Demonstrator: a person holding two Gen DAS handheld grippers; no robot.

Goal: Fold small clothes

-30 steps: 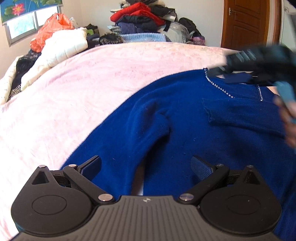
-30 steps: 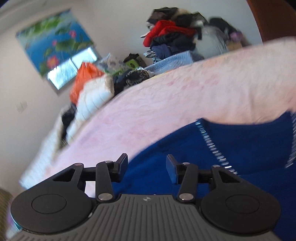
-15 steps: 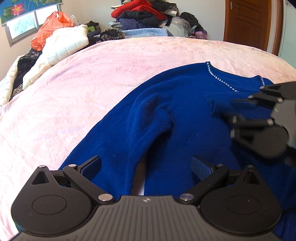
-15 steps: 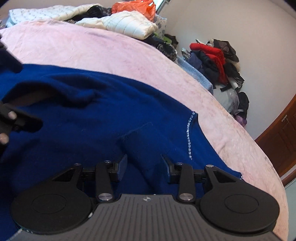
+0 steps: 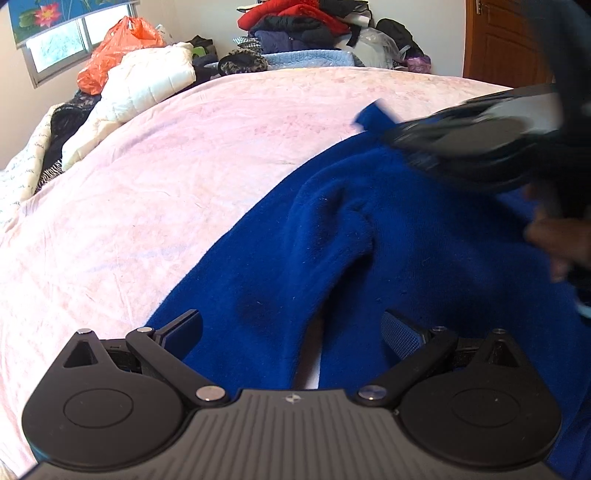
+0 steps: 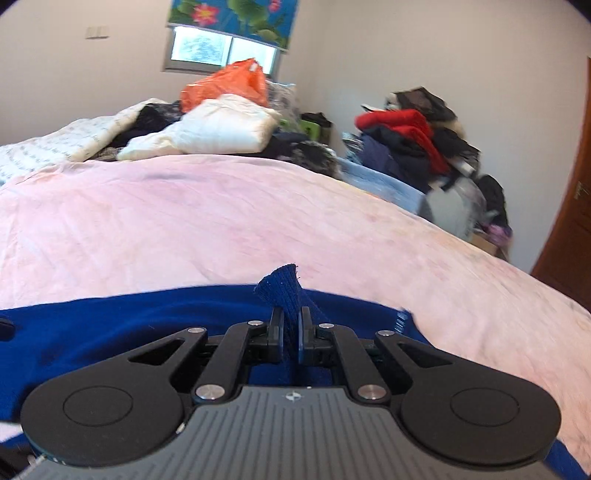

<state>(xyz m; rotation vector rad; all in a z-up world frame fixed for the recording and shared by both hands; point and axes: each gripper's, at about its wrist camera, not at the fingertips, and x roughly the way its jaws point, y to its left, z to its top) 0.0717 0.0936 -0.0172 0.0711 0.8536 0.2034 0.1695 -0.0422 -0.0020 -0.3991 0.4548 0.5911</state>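
Note:
A blue sweater (image 5: 369, 258) lies spread on the pink bed cover (image 5: 184, 166), one sleeve running toward the camera. My left gripper (image 5: 291, 328) hovers low over that sleeve, open, with nothing pinched between its fingers. In the right wrist view my right gripper (image 6: 290, 325) has its jaws closing tight on a raised fold of the blue sweater (image 6: 282, 288), and the pads press on the cloth. In the left wrist view the right gripper (image 5: 388, 129) appears blurred at the upper right, a tuft of blue cloth sticking out of it. A hand (image 5: 554, 236) holds it.
Along the bed's far side lie a white quilted jacket (image 5: 147, 81), an orange plastic bag (image 5: 118, 48) and a heap of red and dark clothes (image 5: 295, 26). A wooden door (image 5: 498, 40) stands at the back right. Bare pink cover (image 6: 184, 221) stretches beyond the sweater.
My right gripper rolled over, swung across the sweater's upper part and shut on a fold of it, which now stands up. The left gripper has stayed open in place.

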